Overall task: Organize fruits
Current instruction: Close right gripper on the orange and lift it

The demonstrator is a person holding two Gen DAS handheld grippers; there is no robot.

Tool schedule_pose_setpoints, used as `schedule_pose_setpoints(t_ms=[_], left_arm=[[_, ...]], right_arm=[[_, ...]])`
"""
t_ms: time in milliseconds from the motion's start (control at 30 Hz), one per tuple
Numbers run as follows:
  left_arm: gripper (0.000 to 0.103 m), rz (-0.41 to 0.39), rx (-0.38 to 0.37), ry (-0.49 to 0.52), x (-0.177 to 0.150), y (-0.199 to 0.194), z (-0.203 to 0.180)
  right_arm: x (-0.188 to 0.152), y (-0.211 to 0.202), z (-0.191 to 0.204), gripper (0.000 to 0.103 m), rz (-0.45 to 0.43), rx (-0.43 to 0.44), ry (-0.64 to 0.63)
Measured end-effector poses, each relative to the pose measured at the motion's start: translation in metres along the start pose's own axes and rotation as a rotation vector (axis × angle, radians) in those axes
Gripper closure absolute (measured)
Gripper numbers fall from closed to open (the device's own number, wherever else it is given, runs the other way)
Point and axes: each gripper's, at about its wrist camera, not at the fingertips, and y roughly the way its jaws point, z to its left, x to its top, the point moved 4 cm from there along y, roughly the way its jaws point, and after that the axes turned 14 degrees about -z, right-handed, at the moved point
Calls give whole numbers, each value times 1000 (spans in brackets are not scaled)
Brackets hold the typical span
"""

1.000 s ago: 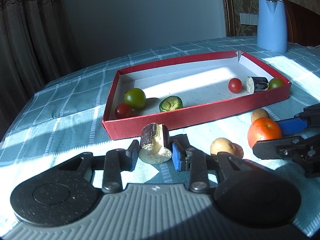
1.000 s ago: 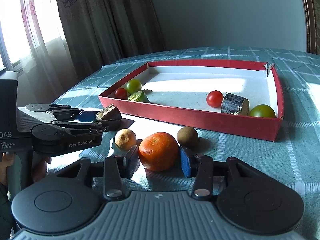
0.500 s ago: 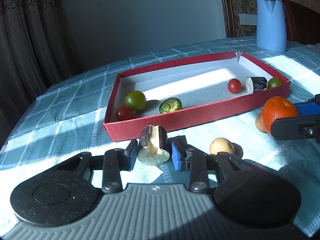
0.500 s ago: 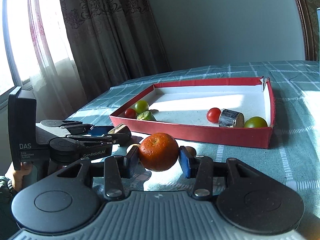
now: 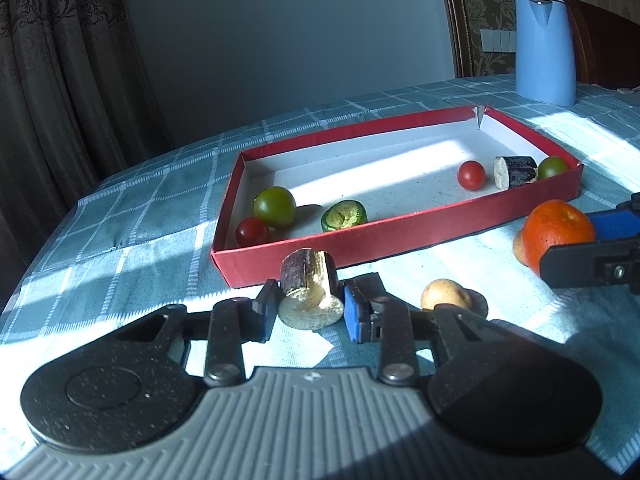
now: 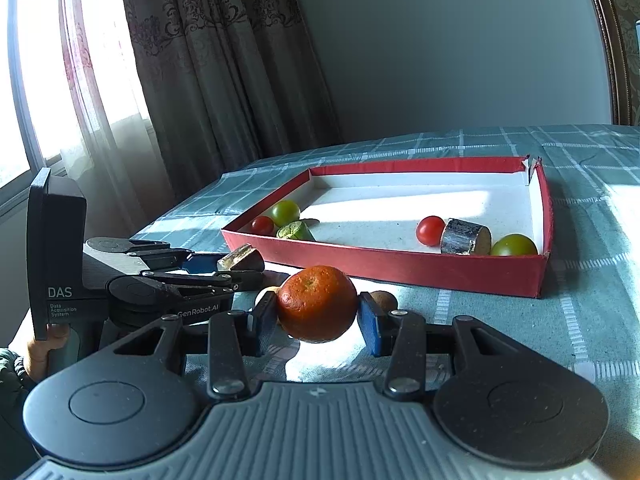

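The round orange mandarin (image 6: 317,303) hides most of the small brown fruit (image 6: 384,300) and the pale yellow fruit (image 6: 267,293) behind it. In the left wrist view, the right hand-held gripper (image 5: 600,248) is cut off by the frame edge. The red cardboard tray's near wall (image 6: 384,268) conceals the lower half of the cut green vegetable piece (image 6: 295,231).

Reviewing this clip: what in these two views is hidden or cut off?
- Left wrist view: the right gripper runs off the right edge; the orange partly hides a small fruit.
- Right wrist view: the orange partly covers the brown fruit and another fruit; the red tray wall hides the cucumber piece's base.
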Motion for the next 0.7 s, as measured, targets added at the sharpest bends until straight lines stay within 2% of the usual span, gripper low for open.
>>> schedule_pose_setpoints(t_ms=[400, 700], left_arm=[[72, -48, 189, -14, 5, -4, 19], [72, -37, 228, -20, 4, -3, 25]], right_arm=[[10, 1, -7, 60, -13, -6, 31], [41, 11, -21, 60, -61, -56, -14]])
